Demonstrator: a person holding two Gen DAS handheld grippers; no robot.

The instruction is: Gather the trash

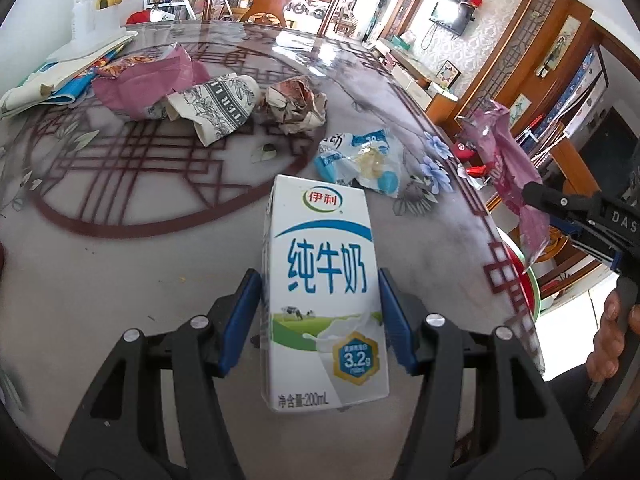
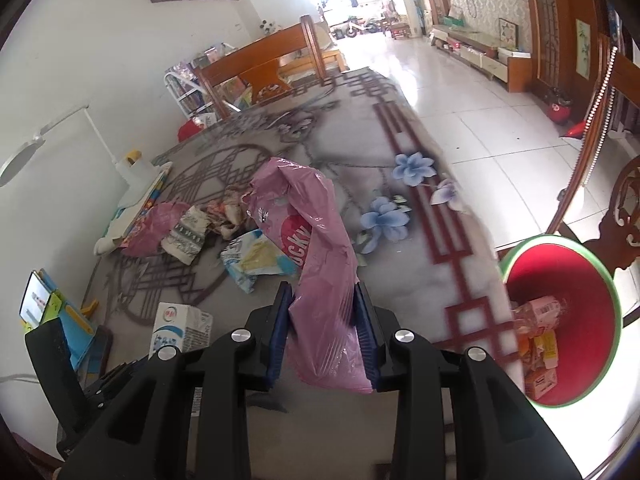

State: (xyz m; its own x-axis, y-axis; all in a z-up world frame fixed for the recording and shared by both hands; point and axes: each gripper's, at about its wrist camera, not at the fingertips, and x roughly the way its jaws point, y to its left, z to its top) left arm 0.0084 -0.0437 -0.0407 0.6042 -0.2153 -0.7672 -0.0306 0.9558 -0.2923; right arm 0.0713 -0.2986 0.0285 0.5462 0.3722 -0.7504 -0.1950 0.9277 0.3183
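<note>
From the left wrist camera, the left gripper (image 1: 320,316) has its blue pads on either side of a white-and-blue milk carton (image 1: 322,292) that stands on the patterned glass table (image 1: 120,280); the pads sit right at the carton's sides, though whether they press it I cannot tell. Beyond the carton lie a blue-and-white plastic wrapper (image 1: 356,158), a crumpled brown paper ball (image 1: 296,106), a crushed printed paper cup (image 1: 218,106) and a crumpled pink bag (image 1: 152,80). Off to the right, the right gripper (image 1: 532,192) holds a pink plastic snack wrapper (image 1: 506,160) out past the table edge.

From the right wrist camera, the right gripper's pads are closed on that pink wrapper (it stands up between them, crinkled). A red bin with a green rim (image 2: 600,280) sits on the floor just beside the table, with packets already inside.
</note>
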